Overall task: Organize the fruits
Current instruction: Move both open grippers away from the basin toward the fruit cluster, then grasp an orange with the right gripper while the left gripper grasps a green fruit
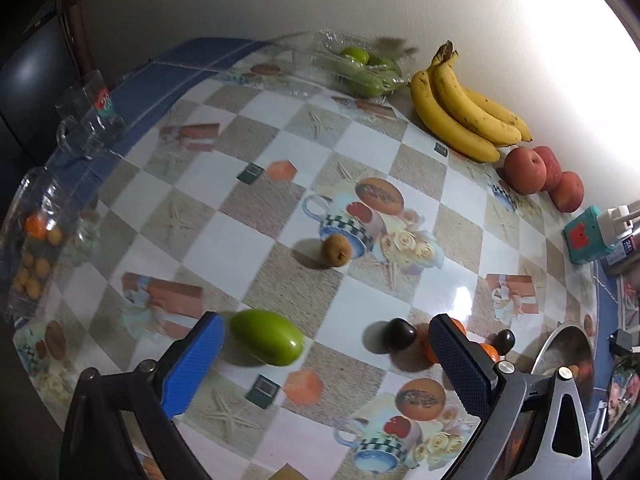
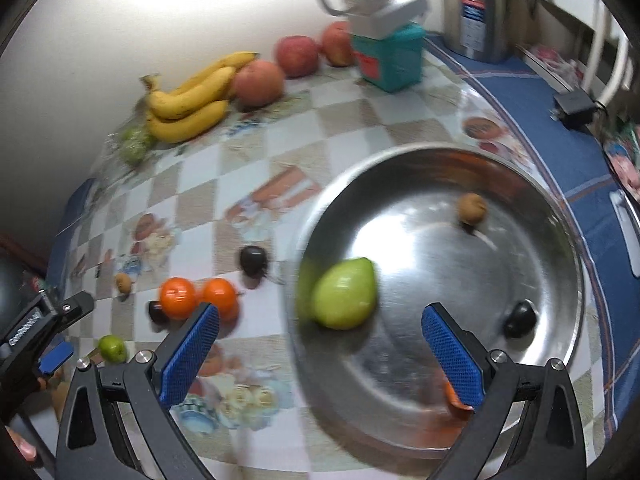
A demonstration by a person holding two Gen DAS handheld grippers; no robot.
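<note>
My left gripper [image 1: 326, 354] is open above the table, with a green fruit [image 1: 267, 337] just inside its left finger and a dark plum [image 1: 399, 334] nearer its right finger. A small brown fruit [image 1: 337, 250] lies farther ahead. My right gripper [image 2: 320, 344] is open and empty over the steel bowl [image 2: 560, 216]. The bowl holds a green pear-like fruit [image 2: 345, 294], a brown fruit [image 2: 472, 209] and a dark plum [image 2: 520, 319]. Two oranges [image 2: 198, 297], a dark plum [image 2: 253, 261] and a small green fruit [image 2: 112, 348] lie on the table left of the bowl.
Bananas [image 1: 464, 108], red apples [image 1: 540, 172] and bagged green fruit [image 1: 364, 66] line the wall. A teal box [image 2: 390, 58] and a metal kettle [image 2: 480, 4] stand at the back. A glass mug [image 1: 90, 112] and a clear box of small oranges [image 1: 36, 248] sit at the left edge.
</note>
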